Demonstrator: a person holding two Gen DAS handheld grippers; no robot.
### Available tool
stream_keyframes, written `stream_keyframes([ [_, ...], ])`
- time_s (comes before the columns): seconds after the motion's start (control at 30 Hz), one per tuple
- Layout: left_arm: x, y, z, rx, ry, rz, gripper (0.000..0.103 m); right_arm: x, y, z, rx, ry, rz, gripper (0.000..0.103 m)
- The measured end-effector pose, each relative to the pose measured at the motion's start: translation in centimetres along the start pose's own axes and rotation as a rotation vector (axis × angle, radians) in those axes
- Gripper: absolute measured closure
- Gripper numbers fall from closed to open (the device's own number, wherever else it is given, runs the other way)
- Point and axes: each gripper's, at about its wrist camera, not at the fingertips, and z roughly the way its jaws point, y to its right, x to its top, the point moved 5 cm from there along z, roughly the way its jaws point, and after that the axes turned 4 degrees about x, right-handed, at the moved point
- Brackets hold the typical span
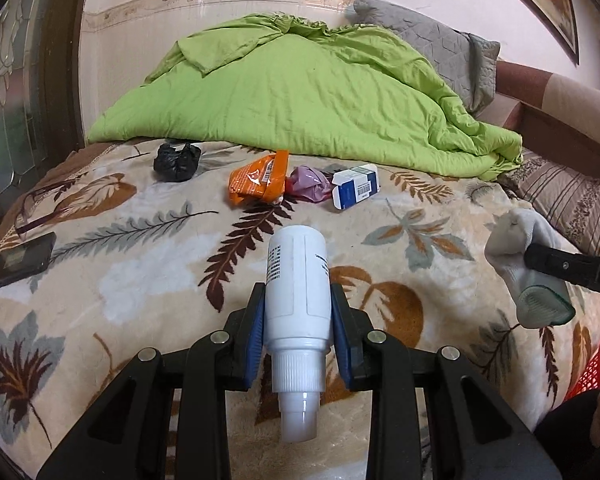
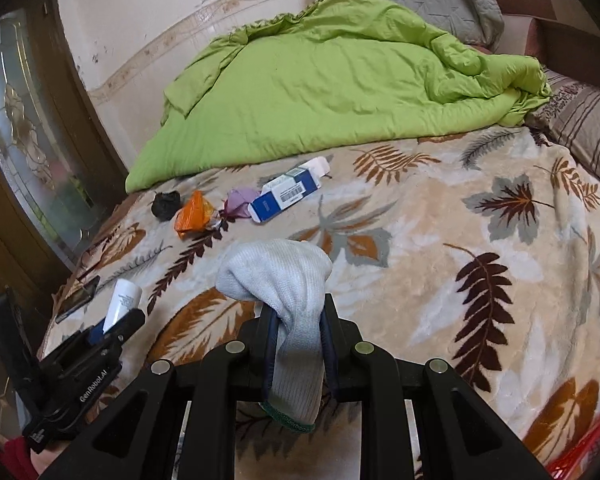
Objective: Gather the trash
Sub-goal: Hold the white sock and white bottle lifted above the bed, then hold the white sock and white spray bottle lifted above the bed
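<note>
The bed (image 1: 148,264) is covered by a leaf-print blanket (image 2: 440,240). On it are seen a green duvet (image 1: 300,92), black bag (image 1: 177,161), orange wrapper (image 1: 258,178), purple wad (image 1: 310,183), box (image 1: 356,186) and phone (image 1: 18,258).

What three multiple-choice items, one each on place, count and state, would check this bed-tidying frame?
1. Where is the blue-and-white box?
A. On the leaf-print blanket, by the purple wad
B. On the grey pillow
C. In the red basket

2. How many loose items lie in the row before the green duvet?
A. Two
B. Four
C. Six

3. What does the left gripper hold?
A. Nothing
B. A sock
C. A white bottle

Key: 1 A, it rests on the blanket; 2 B, black bag, orange wrapper, purple wad, box; 3 C, jaws clamp the bottle.
</note>
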Motion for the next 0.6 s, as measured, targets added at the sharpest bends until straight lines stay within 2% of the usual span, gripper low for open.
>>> stream_keyframes([
  [0.17, -0.2, 0.0, 0.8, 0.0, -0.033, 0.001, 0.074, -0.2, -0.6, 0.3, -0.014, -0.003, -0.038, 0.081],
  [0.4, -0.5, 0.2, 0.8, 0.013, -0.037, 0.026, 0.074, 0.0, -0.1, 1.0, -0.01, -0.01, -0.007, 0.082],
  [0.6, -0.5, 0.2, 0.9, 0.031, -0.039, 0.033, 0.074, -0.1, -0.7, 1.1, -0.01, -0.008, -0.041, 0.081],
])
